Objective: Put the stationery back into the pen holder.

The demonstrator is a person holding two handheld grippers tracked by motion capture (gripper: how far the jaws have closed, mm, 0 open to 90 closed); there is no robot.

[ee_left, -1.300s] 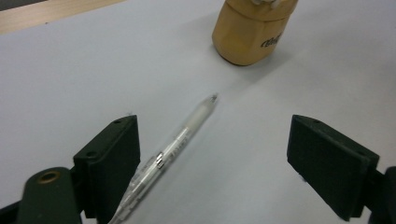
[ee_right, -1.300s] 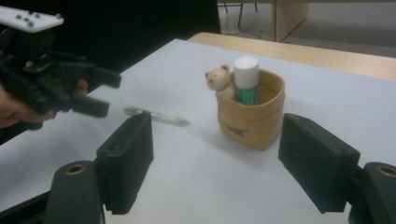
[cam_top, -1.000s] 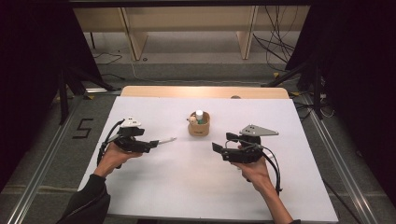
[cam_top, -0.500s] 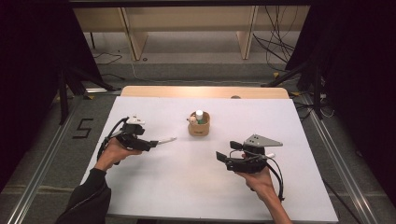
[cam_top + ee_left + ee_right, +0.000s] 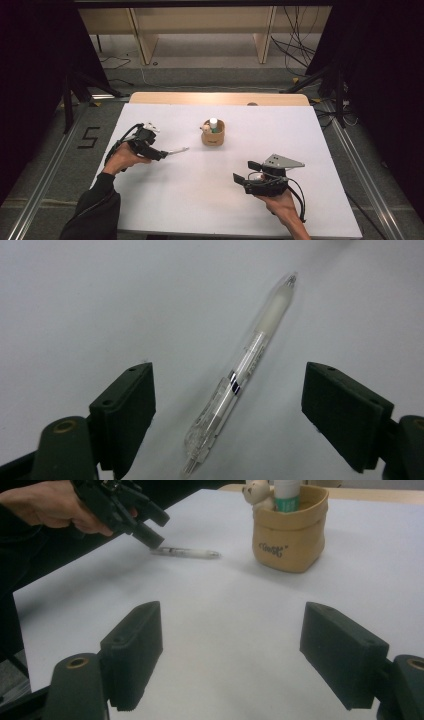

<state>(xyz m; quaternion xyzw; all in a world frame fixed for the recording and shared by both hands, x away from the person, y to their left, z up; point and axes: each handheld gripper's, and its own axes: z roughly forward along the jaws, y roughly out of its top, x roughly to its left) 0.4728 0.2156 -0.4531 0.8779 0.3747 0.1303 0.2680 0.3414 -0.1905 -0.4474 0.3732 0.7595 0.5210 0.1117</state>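
High view: left gripper sits left of the tan pouch on the white desk, w/ clear pen lying flat btwn them, at its tip. Right gripper is nearer the person than the pouch, apart from it.

Left gripper view: fingers spread wide, pen btwn them, untouched.

Right gripper view: fingers apart, holding nothing; pen left of pouch, which holds a small bear & a tube.
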